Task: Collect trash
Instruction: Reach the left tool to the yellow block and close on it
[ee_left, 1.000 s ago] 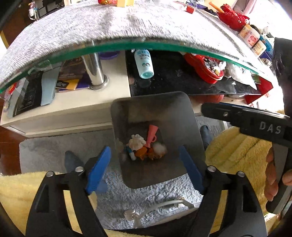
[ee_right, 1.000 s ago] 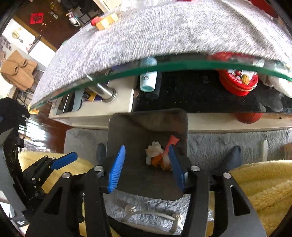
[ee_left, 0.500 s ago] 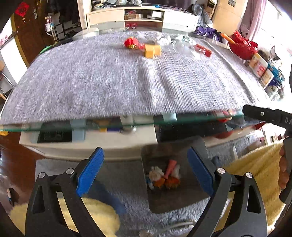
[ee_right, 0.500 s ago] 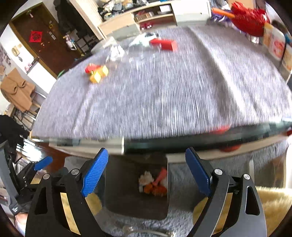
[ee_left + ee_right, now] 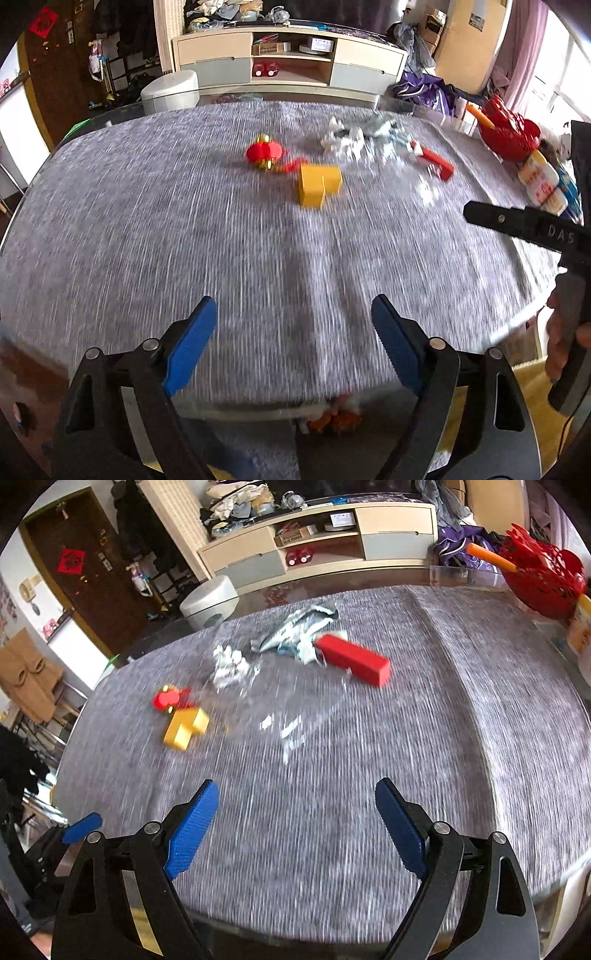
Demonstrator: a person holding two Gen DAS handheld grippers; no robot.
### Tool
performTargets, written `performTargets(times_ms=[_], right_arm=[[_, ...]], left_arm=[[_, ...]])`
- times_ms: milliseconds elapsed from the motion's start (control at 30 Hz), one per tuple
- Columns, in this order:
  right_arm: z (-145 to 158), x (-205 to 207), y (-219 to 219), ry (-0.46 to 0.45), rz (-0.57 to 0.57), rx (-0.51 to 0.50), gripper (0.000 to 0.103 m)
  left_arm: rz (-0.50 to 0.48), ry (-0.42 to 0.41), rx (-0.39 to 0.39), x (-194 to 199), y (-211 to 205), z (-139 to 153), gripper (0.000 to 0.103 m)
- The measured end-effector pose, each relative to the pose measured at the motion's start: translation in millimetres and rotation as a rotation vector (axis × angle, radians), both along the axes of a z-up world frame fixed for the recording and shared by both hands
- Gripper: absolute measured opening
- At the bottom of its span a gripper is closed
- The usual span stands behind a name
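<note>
Both grippers are open and empty above the near edge of a grey-clothed glass table. My left gripper and my right gripper face loose trash at the far side. There lie a crumpled silver wrapper, white crumpled paper, clear plastic film, a red box, a yellow block and a red ornament. The left wrist view shows the yellow block, red ornament and red box. Trash in the bin shows below the table edge.
A red basket and jars stand at the table's right edge. A white stool and a TV cabinet lie beyond the table. The right gripper's body shows at the right of the left wrist view.
Both grippers have risen from over the floor bin to above the tabletop. The right jaws have opened wider. The bin has dropped almost out of view.
</note>
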State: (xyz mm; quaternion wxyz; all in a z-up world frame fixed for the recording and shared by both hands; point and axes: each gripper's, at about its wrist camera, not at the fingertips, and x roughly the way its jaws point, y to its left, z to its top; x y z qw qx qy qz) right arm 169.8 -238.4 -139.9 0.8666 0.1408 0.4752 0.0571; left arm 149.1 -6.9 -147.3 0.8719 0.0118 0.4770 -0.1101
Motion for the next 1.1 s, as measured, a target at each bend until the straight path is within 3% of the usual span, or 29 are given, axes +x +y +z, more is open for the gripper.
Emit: performTargets(times_ms=[433,600,733,800,833,900,967,1100], right_arm=[[-14,55,20,0.009,0.038,-0.022,0.087],[-30,65,23,0.031,0.058,-0.053,0.087],[-30,66,24,0.026,0.058,-0.097,0.074],[-29,66,23,0.020,0.050,-0.110,0.068],[-29,66,21,0.016,0.043,-0.129,0.060],[-29,65,18,0.015,0.036,-0.137,0.054],[-29,64,18,0.013,0.029,-0.195,0.036],[-31,59,18,-0.001,0.033,-0.234,0.035]], left_arm=[[-0.020,0.024,-0.008,76,-17,-14,0.070],[-0.039,0.041,-0.016,92,-24,-23,0.060],[-0.046,0.045,-0.017,104,-28,-28,0.053],[-0.050,0.039,-0.013,107,-30,-28,0.044],[-0.053,0.038,-0.013,108,-30,-27,0.042],[-0.054,0.038,-0.019,111,-30,-27,0.035],[-0.055,0.033,-0.013,112,-31,-27,0.032],[-0.061,0.014,0.029,109,-36,-28,0.027]])
